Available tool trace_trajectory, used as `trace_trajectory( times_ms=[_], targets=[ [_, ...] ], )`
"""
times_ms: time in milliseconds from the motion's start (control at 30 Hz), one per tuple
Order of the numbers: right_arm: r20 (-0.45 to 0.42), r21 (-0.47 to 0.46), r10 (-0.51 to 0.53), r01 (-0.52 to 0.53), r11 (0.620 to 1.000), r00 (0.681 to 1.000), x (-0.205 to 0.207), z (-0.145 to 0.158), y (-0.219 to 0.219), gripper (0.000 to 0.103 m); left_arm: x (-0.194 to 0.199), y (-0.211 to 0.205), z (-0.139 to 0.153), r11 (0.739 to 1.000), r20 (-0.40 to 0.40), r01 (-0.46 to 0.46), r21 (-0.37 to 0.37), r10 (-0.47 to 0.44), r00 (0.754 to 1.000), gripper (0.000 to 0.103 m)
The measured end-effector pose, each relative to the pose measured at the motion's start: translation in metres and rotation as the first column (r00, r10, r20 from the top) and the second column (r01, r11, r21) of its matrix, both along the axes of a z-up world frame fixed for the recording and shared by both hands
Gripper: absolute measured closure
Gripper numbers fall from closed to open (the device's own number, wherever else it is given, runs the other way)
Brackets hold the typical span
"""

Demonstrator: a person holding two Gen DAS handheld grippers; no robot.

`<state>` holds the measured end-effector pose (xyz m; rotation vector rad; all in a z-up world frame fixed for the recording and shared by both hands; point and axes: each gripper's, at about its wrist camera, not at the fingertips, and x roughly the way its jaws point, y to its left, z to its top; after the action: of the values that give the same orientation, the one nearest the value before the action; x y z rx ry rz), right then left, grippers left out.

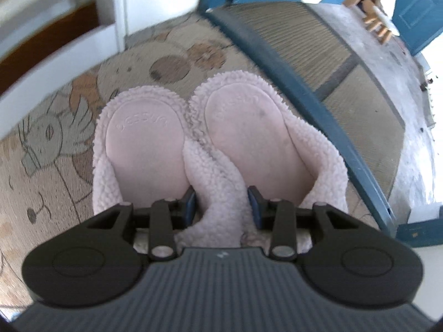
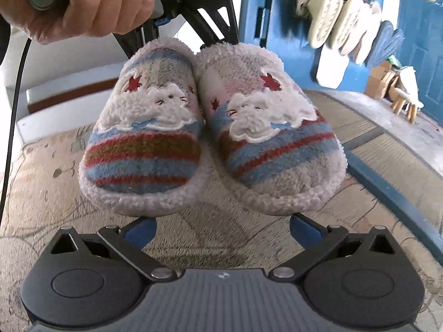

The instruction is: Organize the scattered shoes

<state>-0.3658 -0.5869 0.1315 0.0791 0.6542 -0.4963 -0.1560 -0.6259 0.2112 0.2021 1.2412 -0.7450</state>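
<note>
The slippers [image 2: 210, 127], a fluffy striped pair with a white cat on each toe, hang side by side in the air above the rug [image 2: 41, 171], toes toward the right wrist camera. In the left wrist view their pale insoles face up, and the left gripper [image 1: 221, 203] pinches only the two inner fleece collars, bunched together between its blue fingers [image 1: 189, 203]; those fingers stand narrowly apart and are clamped on that fold, nothing else. That is the weak point, as I judge it: both slippers depend on one soft, compressible pinch, so a jolt or quick swing could let one collar creep out and drop a slipper back onto the rug, or let the pair twist apart so they no longer land neatly together. The toes also hang low and could catch on the blue frame [image 1: 304, 88] beside the rug on the way to wherever shoes are kept; other shoes [image 2: 340, 25] hang against the blue door [image 2: 423, 27] behind. The right gripper [image 2: 223, 231] sits just beneath the toes with its fingers [image 2: 144, 231] spread wide and nothing between them; whether they brush the fleece from below I cannot tell. A hand [image 2: 91, 2] holds the left gripper's handle at the top of the right view.
</note>
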Motion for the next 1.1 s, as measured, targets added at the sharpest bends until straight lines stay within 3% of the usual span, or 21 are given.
trace_trajectory(
  times_ms=[233, 533, 1100],
  targets=[
    [0.053, -0.043, -0.032, 0.035, 0.998, 0.998, -0.006, 0.027, 0.001, 0.000, -0.010, -0.005, 0.048, 0.998, 0.066, 0.045, -0.045, -0.042, 0.997, 0.066],
    [0.135, -0.109, -0.018, 0.033, 0.993, 0.991, 0.000, 0.075, 0.016, 0.000, -0.010, 0.009, 0.116, 0.994, 0.160, 0.048, -0.097, -0.032, 0.987, 0.066],
    [0.186, -0.308, 0.036, 0.024, 0.951, 0.982, -0.029, 0.211, 0.049, 0.000, -0.024, 0.052, 0.250, 0.970, 0.189, 0.027, -0.240, 0.020, 0.982, 0.066]
  ],
)
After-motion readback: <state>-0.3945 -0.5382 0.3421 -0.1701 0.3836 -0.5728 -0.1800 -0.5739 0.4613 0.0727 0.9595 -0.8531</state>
